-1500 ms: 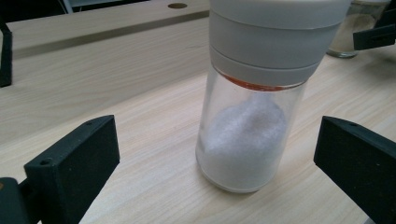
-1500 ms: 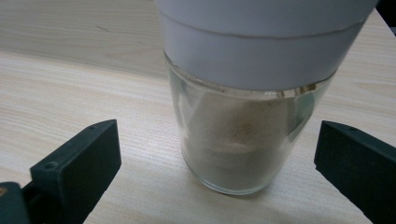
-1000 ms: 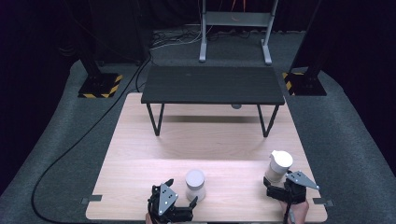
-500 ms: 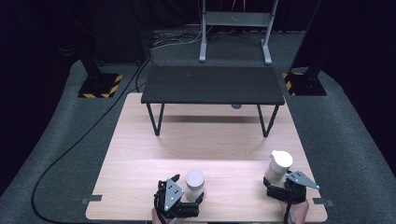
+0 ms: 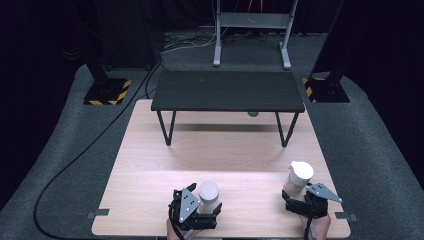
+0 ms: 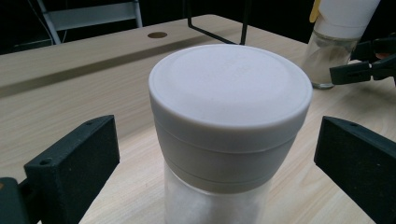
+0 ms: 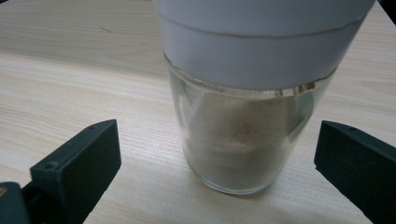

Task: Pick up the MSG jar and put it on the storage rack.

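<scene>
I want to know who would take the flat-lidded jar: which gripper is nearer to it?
Left. The left gripper has its open jaws either side of the flat-lidded jar, not touching. The right gripper is off to the side, open around the other jar.

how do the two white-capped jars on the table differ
The left jar has a flat, closed round cap; the right jar has a cap with a raised spout or flap at its edge. The left jar holds white powder, the right jar a beige, partly filling powder. Both have clear glass bodies, stand upright on the wooden table, each between open tool jaws.
</scene>
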Demonstrator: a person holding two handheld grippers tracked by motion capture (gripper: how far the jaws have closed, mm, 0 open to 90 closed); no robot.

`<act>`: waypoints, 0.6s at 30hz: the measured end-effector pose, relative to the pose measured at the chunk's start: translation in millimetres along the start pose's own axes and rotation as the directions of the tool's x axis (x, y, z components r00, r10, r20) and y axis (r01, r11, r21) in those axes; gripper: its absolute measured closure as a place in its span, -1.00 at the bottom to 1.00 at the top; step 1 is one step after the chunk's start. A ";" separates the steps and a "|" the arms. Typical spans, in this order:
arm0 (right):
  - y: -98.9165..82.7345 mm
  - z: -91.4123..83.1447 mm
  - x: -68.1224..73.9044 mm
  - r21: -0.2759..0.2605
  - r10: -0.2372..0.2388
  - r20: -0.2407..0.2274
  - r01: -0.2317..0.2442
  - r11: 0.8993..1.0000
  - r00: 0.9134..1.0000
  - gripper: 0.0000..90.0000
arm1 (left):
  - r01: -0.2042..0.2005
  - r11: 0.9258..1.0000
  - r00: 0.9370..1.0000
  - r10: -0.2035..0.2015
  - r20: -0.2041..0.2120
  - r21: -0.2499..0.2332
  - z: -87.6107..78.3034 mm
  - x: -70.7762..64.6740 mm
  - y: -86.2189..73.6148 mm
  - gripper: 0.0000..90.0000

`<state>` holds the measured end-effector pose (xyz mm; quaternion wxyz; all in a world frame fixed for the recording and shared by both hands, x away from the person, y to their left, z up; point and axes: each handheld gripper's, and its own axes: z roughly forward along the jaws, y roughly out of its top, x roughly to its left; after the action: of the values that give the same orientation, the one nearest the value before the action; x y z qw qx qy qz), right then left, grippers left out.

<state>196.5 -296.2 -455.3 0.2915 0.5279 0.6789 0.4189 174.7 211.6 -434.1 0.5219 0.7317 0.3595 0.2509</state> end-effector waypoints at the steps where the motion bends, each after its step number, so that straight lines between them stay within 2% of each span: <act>1: 0.0 0.0 -0.2 0.000 0.001 -0.001 -0.001 1.000 1.000 -1.00 | -0.003 1.000 1.000 0.003 0.002 -0.003 0.5 0.5 -0.1 -1.00; 9: -0.2 -0.1 -0.3 -0.001 0.000 -0.001 0.000 1.000 1.000 -1.00 | -0.007 1.000 1.000 0.007 0.001 -0.001 3.1 0.3 1.5 -1.00; 14: 0.0 0.0 -0.4 0.000 0.002 -0.001 -0.002 1.000 1.000 -1.00 | -0.015 1.000 1.000 0.015 0.020 0.000 3.7 2.9 1.8 -0.96; 15: -0.1 -0.1 -0.4 -0.001 0.002 -0.001 -0.002 1.000 1.000 -1.00 | -0.016 1.000 1.000 0.016 0.022 -0.005 3.1 3.5 1.3 -0.79; 16: -0.1 -0.1 -0.4 -0.001 0.002 -0.001 -0.002 1.000 1.000 -1.00 | -0.019 1.000 1.000 0.019 0.015 -0.008 2.7 2.6 1.0 -0.79; 18: -0.3 -0.2 -0.5 -0.002 0.003 -0.002 -0.003 1.000 1.000 -1.00 | -0.019 1.000 0.999 0.019 0.026 -0.004 3.0 4.6 2.3 -0.63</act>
<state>196.3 -296.7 -455.5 0.2906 0.5283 0.6780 0.4205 180.3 213.0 -432.9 0.5253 0.7376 0.3451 0.2468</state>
